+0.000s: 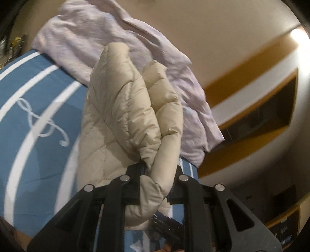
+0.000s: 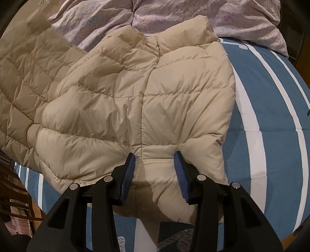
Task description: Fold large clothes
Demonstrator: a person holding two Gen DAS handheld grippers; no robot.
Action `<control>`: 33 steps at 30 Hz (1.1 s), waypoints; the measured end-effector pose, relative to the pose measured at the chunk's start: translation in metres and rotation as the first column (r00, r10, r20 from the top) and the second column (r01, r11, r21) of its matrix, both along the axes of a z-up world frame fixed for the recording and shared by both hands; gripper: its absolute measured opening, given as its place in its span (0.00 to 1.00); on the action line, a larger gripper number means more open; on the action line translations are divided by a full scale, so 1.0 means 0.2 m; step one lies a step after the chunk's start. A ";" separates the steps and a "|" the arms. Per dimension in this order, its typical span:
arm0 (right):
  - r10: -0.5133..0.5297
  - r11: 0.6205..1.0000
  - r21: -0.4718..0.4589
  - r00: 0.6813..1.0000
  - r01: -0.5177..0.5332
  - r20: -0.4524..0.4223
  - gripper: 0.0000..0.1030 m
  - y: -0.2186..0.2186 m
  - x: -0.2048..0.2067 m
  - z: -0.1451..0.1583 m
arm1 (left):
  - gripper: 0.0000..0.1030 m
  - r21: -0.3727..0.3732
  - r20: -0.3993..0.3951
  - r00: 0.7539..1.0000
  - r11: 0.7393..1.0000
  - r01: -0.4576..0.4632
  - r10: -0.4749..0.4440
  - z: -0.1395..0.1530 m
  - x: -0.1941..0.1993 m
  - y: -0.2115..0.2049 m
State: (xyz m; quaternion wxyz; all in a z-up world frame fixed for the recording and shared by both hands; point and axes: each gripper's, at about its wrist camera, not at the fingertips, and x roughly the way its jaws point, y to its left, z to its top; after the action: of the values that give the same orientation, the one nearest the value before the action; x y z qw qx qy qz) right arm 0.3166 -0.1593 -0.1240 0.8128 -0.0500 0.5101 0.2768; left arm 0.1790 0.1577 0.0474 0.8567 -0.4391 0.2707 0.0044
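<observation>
A beige quilted puffer jacket (image 2: 135,93) lies spread on a blue bed cover with white stripes (image 2: 271,135). My right gripper (image 2: 155,160) is low over the jacket's near hem, and its blue pads (image 2: 128,174) pinch a puffy fold of it. In the left wrist view, another part of the jacket (image 1: 124,108) hangs bunched and lifted above the bed cover (image 1: 38,135). My left gripper (image 1: 158,170) is shut on that thick fold, which hides its pads.
A crumpled lilac sheet (image 2: 174,17) lies along the bed's far side and also shows behind the lifted fold (image 1: 87,38). A wall with wood trim and a dark recess (image 1: 261,116) is at right. Wooden furniture and floor (image 2: 15,193) border the bed's left edge.
</observation>
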 end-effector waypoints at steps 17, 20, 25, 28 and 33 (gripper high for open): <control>-0.005 0.998 0.058 0.998 0.008 -0.055 0.43 -0.05 0.04 0.00 | 0.16 0.067 -0.073 0.968 0.968 0.243 -0.238 -0.07 0.38 -0.63; -0.008 0.997 0.073 0.998 0.013 -0.067 0.43 -0.06 0.07 0.00 | 0.16 0.060 -0.094 0.961 0.962 0.267 -0.261 -0.11 0.43 -0.68; -0.013 0.995 0.101 0.996 0.022 -0.085 0.43 -0.08 0.10 0.00 | 0.16 0.043 -0.128 0.948 0.953 0.300 -0.293 -0.19 0.49 -0.76; -0.017 0.992 0.120 0.996 0.028 -0.092 0.43 -0.10 0.11 0.00 | 0.16 0.028 -0.148 0.941 0.949 0.313 -0.305 -0.22 0.52 -0.80; -0.031 0.985 0.166 0.993 0.050 -0.115 0.43 -0.15 0.13 0.00 | 0.16 0.007 -0.192 0.926 0.943 0.334 -0.326 -0.29 0.58 -0.85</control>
State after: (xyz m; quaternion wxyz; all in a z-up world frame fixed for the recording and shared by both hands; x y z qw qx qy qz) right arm 0.3420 -0.1889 -0.1250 0.7898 0.0447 0.5304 0.3047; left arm 0.2943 -0.0133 -0.0099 0.8242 -0.3679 0.4204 -0.0930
